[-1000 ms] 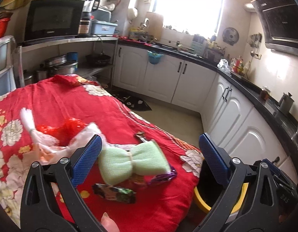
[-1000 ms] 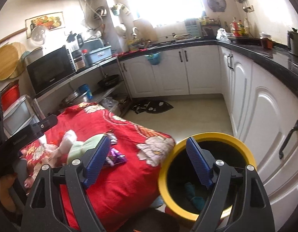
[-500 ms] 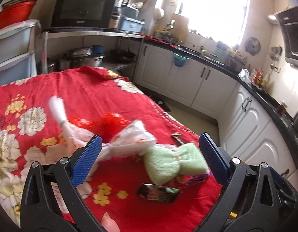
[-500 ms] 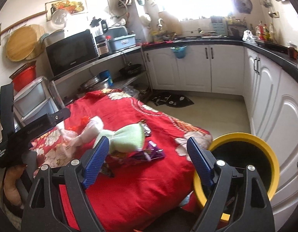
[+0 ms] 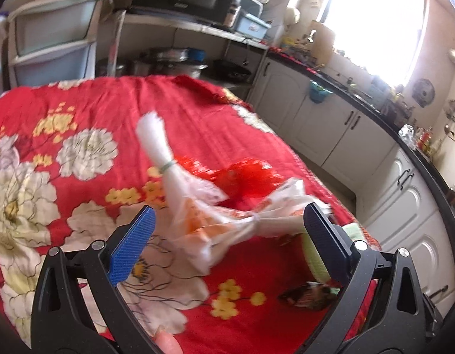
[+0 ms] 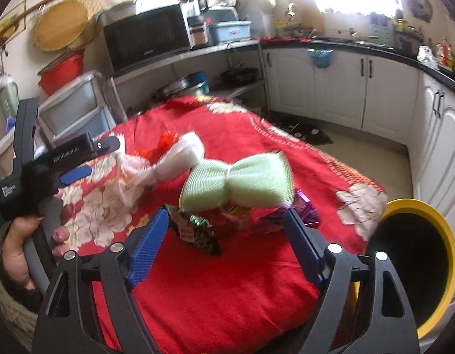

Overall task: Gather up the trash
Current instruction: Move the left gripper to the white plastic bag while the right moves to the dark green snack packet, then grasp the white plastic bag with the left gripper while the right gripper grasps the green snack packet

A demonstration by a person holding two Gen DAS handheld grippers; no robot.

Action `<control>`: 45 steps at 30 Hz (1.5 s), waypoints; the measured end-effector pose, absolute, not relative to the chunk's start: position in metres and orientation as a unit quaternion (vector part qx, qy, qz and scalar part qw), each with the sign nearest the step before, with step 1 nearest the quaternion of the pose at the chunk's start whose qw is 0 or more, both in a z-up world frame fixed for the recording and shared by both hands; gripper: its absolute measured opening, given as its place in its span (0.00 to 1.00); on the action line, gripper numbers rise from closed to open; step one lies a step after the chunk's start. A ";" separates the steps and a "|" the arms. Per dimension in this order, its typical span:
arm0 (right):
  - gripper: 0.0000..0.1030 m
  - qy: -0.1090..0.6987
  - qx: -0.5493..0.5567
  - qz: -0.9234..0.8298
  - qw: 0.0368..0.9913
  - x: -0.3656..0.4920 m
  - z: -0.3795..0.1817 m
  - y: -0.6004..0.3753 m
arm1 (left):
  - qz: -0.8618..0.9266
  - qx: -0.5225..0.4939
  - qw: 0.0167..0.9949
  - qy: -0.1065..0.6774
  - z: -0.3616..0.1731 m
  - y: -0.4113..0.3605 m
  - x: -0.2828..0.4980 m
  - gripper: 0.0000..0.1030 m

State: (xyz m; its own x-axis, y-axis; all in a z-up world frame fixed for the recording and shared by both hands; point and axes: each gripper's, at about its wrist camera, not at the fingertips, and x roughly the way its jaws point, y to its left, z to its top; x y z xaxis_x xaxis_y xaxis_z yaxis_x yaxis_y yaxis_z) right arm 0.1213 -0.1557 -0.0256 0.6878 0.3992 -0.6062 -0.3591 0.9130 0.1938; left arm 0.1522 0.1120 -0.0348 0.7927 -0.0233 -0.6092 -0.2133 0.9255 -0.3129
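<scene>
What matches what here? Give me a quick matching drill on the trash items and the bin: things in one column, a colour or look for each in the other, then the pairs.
Things:
1. sponge
2. trash bin
3. plastic bag
4. snack wrapper

Looks:
A. yellow rim, dark inside
B. shiny purple
C. pale green, pinched at the middle like a bow
D. whitish, tied with a band

Pairs: 1-C, 2-A, 3-D, 4-B
</scene>
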 end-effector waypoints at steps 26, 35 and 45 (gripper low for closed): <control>0.22 0.411 0.015 0.269 0.871 0.151 -0.077 -0.120 | 0.011 -0.339 0.857 0.387 -0.104 0.158 0.175 0.62; 0.05 0.402 0.013 0.286 0.870 0.139 -0.071 -0.122 | -0.008 -0.318 0.862 0.396 -0.096 0.143 0.175 0.30; 0.05 0.394 0.024 0.295 0.870 0.121 -0.061 -0.131 | -0.019 -0.272 0.886 0.374 -0.069 0.130 0.152 0.22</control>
State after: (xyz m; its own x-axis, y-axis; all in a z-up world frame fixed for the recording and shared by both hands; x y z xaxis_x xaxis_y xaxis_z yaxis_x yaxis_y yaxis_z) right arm 0.1211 -0.1312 -0.0607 0.5161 0.5314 -0.6717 -0.4941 0.8253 0.2732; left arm 0.1521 0.1298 -0.0691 0.7190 -0.2381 -0.6529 -0.1695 0.8510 -0.4970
